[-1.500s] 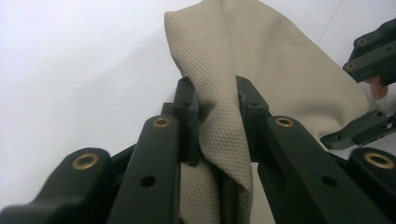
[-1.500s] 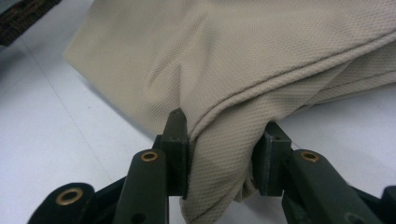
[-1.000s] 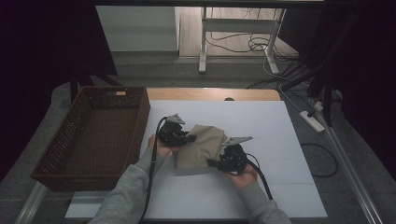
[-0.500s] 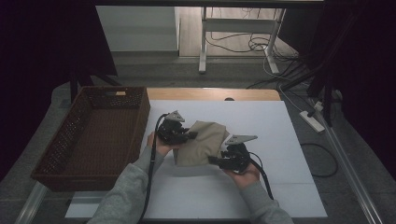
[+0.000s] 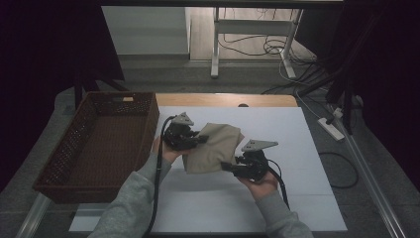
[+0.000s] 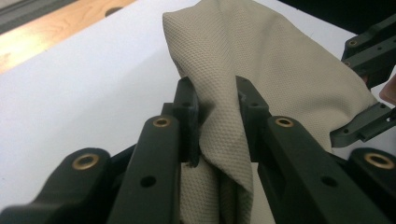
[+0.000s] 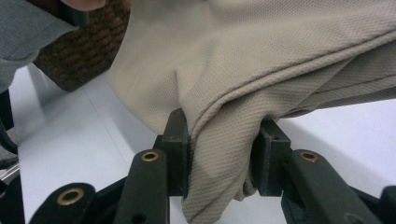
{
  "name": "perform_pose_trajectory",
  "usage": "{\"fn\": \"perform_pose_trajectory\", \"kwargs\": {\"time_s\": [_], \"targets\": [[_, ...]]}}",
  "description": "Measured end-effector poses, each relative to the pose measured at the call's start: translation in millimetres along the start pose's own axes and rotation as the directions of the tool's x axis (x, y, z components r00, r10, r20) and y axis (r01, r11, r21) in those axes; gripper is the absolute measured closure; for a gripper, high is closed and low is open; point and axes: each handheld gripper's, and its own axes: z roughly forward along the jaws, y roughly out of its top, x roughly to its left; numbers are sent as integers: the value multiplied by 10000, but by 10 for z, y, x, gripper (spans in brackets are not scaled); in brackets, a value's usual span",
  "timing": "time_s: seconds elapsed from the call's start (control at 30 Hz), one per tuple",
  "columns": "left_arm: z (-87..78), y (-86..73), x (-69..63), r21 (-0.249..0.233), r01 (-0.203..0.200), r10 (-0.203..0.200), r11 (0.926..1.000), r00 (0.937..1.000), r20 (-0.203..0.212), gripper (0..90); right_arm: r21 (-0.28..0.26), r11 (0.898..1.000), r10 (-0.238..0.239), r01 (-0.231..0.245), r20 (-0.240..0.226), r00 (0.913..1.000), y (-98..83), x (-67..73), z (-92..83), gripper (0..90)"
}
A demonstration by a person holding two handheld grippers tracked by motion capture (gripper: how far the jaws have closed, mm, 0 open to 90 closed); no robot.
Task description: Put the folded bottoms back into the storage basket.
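A folded beige cloth (image 5: 214, 147) hangs between my two grippers, lifted off the white table top (image 5: 277, 198). My left gripper (image 5: 200, 139) is shut on the cloth's left edge; in the left gripper view the bunched cloth (image 6: 261, 70) is pinched between the black jaws of my left gripper (image 6: 217, 88). My right gripper (image 5: 229, 166) is shut on the lower right edge. In the right gripper view the thick folds of the cloth (image 7: 261, 56) fill the gap between the jaws of my right gripper (image 7: 222, 121). The cloth's underside is hidden.
A brown wicker basket (image 5: 64, 153) stands at the left, partly off the table's edge. A wooden strip (image 5: 223, 99) runs along the table's far side. Cables (image 5: 292, 74) and a power strip (image 5: 333, 128) lie on the floor beyond and to the right.
Both grippers have risen with the cloth, which now hangs higher above the table and closer to the camera. Their grip has not changed.
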Motion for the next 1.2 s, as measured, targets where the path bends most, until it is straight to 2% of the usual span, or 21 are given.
{"fn": "perform_pose_trajectory", "kwargs": {"time_s": [0.33, 0.83, 1.2], "targets": [[-157, 72, 2, -213, -133, 128, 9997, 9997, -223, 737, -354, 9987, -364, 363, -13, 9993, 162, 68, -48, 630], [-380, 162, 10, -429, -284, 258, 9987, 9979, -591, 737, -733, 9959, -540, 531, -99, 9985, 356, 142, -33, 630], [-591, 220, 78, -606, -353, 295, 9975, 9951, -940, 737, -965, 9932, -671, 649, -196, 9976, 532, 177, 21, 630]]}}
